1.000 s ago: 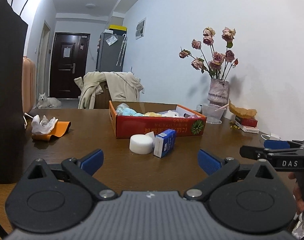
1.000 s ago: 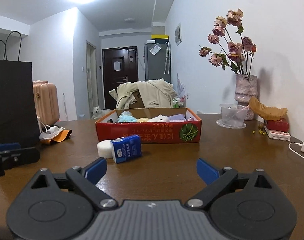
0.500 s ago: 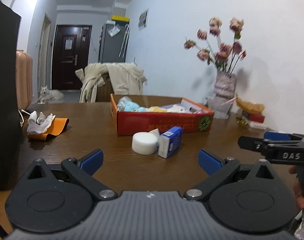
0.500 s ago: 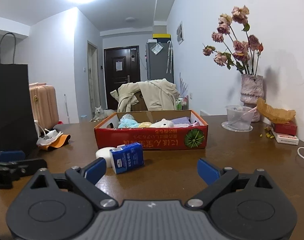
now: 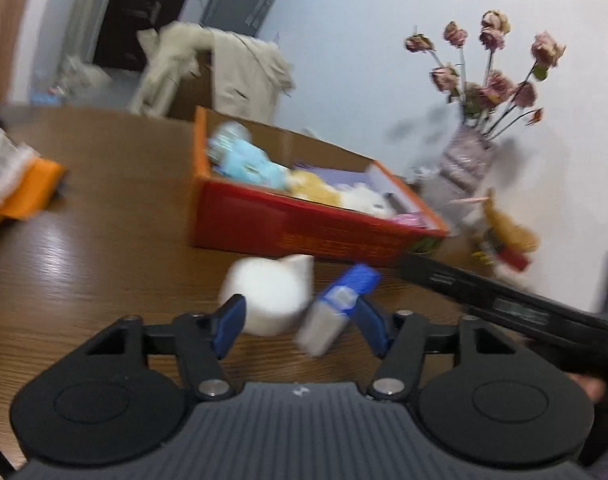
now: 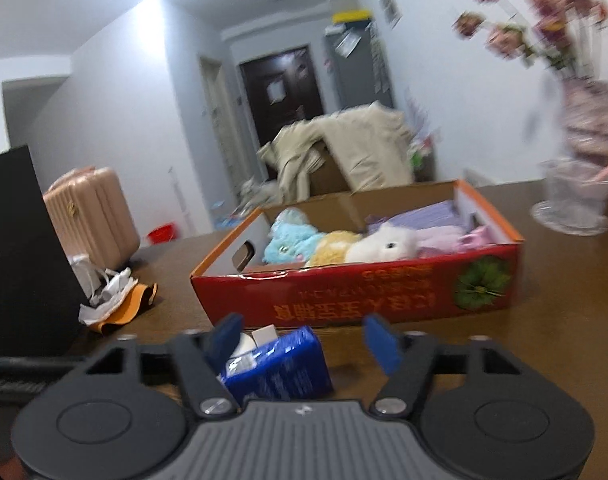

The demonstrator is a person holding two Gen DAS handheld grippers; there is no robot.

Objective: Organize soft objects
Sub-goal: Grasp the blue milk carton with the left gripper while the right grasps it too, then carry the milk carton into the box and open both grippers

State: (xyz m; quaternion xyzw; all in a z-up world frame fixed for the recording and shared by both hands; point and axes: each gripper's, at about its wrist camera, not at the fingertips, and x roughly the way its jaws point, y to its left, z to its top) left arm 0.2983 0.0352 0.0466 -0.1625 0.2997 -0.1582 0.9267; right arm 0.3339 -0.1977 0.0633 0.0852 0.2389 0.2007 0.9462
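The red box (image 6: pixel 356 300) sits on the brown counter (image 5: pixel 103 248), and it is the thing to look from. Inside the box lie soft toys: a blue plush (image 6: pixel 291 240), a yellow plush (image 6: pixel 336 248) and a white plush (image 6: pixel 388 246), side by side. Just in front of the box, on the counter, stand a white roll (image 5: pixel 267 292) and a blue pack (image 5: pixel 340 308), very close to each other. The left tool (image 5: pixel 299 320) is in front of the box too. Its jaws have just been closing, but they are still apart, with the white roll and the blue pack seen between them; the picture is too blurry to tell if a pad touches either one. The right tool (image 6: pixel 304 340) is also in front of the box. Its jaws have just been closing as well and stand apart, and the blue pack (image 6: pixel 277 368) sits near its left finger without being squeezed. Left of the box lies an orange cloth (image 6: pixel 135 300) with crumpled white paper (image 6: pixel 103 292). To the right of the box stands a vase of pink flowers (image 5: pixel 468 152).
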